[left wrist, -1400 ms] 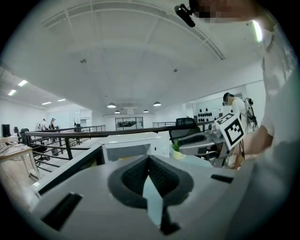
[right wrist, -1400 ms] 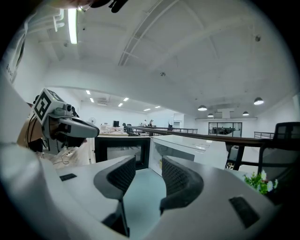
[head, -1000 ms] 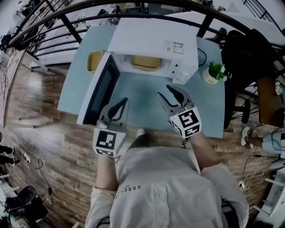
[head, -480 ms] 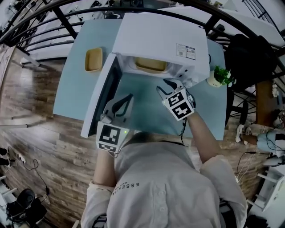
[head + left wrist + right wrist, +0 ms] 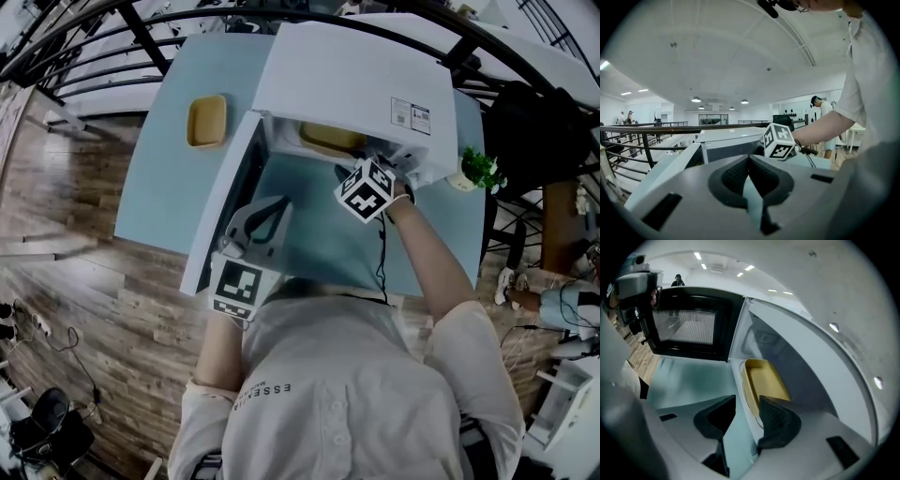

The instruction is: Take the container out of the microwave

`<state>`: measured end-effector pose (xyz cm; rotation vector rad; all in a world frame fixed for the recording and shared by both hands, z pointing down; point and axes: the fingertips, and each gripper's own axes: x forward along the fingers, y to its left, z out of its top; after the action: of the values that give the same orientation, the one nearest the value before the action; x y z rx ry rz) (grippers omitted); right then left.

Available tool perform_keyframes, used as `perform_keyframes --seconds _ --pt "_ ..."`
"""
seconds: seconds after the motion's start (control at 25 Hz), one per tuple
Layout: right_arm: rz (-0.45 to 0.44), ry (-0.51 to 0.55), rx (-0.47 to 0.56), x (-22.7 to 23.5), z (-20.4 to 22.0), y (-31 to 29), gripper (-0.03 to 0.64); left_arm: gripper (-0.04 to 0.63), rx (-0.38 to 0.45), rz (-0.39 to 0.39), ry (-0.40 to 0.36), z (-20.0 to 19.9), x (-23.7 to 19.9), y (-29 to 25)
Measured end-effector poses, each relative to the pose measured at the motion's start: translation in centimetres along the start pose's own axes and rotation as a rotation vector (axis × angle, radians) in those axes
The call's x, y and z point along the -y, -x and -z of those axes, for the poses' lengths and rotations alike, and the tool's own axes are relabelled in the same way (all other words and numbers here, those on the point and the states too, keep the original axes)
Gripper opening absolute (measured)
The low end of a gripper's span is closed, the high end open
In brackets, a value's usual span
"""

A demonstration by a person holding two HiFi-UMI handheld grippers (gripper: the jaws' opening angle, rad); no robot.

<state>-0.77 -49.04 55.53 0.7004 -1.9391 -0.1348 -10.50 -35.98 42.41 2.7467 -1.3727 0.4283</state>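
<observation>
A yellow rectangular container (image 5: 330, 139) (image 5: 765, 378) lies inside the white microwave (image 5: 356, 80), whose door (image 5: 225, 211) hangs open to the left. My right gripper (image 5: 349, 172) (image 5: 747, 401) is at the oven's mouth, open. The container's near rim lies just past its fingertips and is not clamped. My left gripper (image 5: 281, 203) (image 5: 749, 158) hovers over the table in front of the door, shut with nothing in it. In the left gripper view the right gripper's marker cube (image 5: 778, 141) shows in front of the microwave.
A second yellow dish (image 5: 206, 120) rests on the light blue table (image 5: 159, 178) left of the microwave. A small potted plant (image 5: 476, 169) stands at the right. A black railing (image 5: 141, 33) runs behind the table, and a dark chair (image 5: 534, 122) sits to the right.
My right gripper has moved forward from above the table to the microwave's opening. The left gripper has barely shifted and stays shut.
</observation>
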Motion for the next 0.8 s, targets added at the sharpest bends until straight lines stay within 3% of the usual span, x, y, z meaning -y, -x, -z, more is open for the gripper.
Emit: perform_keyframes --seconds 0.44,0.8 --pt "-0.033 0.276 -0.157 0.2 0.6 -4.7 0.162 0.002 -0.007 0.004 0.017 0.7 -0.9 -0.2" --pt "-0.025 0.3 -0.194 0.6 0.7 -6.3 0.047 0.002 -0.004 0.023 0.013 0.4 -0.8 0.1"
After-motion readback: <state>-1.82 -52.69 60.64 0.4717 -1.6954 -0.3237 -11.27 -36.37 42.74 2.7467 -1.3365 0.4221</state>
